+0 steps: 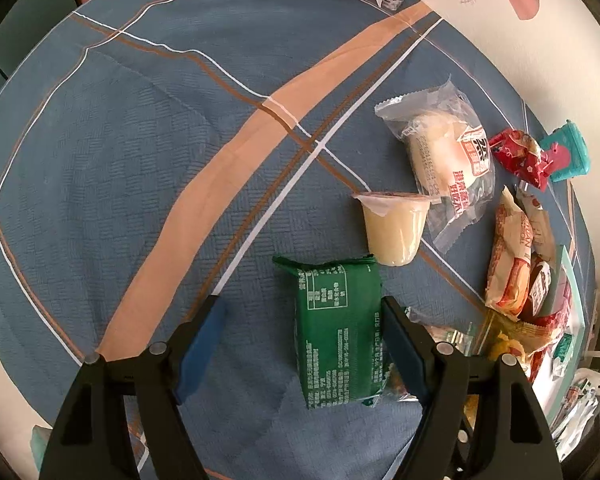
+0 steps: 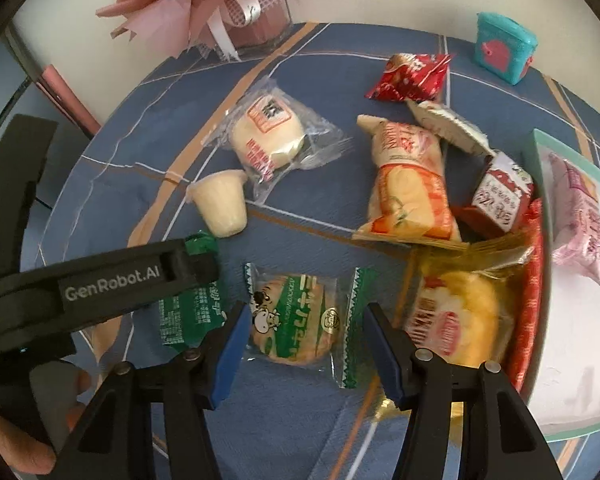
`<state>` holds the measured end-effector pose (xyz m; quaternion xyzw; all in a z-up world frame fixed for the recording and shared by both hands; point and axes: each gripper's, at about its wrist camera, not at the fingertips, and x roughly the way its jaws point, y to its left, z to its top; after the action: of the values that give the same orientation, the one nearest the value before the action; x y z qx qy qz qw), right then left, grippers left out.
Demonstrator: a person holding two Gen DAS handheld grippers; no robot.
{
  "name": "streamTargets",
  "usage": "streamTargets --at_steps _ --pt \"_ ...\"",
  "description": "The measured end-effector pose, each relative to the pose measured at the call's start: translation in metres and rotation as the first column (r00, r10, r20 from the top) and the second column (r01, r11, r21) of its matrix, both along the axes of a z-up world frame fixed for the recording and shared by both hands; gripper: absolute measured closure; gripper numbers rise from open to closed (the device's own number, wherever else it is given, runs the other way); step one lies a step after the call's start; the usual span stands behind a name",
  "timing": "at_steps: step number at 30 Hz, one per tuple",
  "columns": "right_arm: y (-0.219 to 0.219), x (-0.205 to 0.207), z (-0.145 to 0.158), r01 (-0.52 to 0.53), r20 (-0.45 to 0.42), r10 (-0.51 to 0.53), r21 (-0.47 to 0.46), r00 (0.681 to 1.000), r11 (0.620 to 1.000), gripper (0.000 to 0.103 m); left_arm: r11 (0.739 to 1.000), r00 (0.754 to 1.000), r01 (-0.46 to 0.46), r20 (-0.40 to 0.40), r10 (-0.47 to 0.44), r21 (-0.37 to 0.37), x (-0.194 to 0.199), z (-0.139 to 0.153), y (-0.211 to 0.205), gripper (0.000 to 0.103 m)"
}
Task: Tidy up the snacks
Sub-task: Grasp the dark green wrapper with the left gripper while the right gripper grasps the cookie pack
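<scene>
A green snack packet (image 1: 336,332) lies on the blue tablecloth between the fingers of my left gripper (image 1: 302,304), which is open; the packet's right edge lies against the right finger and the left finger is well clear. In the right wrist view, a round cracker in a green-and-clear wrapper (image 2: 296,320) lies between the fingers of my right gripper (image 2: 306,312). Its jaws are closing, the pads stand at the wrapper's ends and do not squeeze the cracker. The left gripper's black body (image 2: 112,280) reaches in from the left over the green packet (image 2: 188,312).
A jelly cup (image 2: 220,204), a wrapped bun (image 2: 268,136), an orange-white packet (image 2: 408,184), a red carton (image 2: 496,200), a red wrapper (image 2: 412,76) and a yellow cake packet (image 2: 460,312) crowd the right. A teal-rimmed white tray (image 2: 538,152) holds a pink packet (image 2: 580,216). A bouquet vase (image 2: 260,24) stands behind.
</scene>
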<state>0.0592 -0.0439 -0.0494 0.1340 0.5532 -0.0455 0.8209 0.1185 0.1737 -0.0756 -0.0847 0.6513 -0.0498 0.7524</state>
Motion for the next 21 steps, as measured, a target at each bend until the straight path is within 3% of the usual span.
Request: streamTargets --at_steps 9,15,21 --pt "0.017 0.005 -0.006 -0.018 0.0 0.018 -0.028 1.0 0.999 0.042 1.0 1.0 -0.003 0.003 0.003 0.006 0.012 -0.006 0.005 0.024" --pt "0.019 0.01 -0.01 -0.025 -0.005 0.025 -0.011 1.0 1.0 0.033 1.0 1.0 -0.008 0.003 0.008 0.005 0.013 -0.009 0.001 0.024" --pt "0.036 0.016 -0.022 -0.066 -0.036 0.064 -0.073 0.997 0.995 0.033 1.0 1.0 -0.008 0.004 0.008 0.007 0.011 -0.008 -0.003 0.024"
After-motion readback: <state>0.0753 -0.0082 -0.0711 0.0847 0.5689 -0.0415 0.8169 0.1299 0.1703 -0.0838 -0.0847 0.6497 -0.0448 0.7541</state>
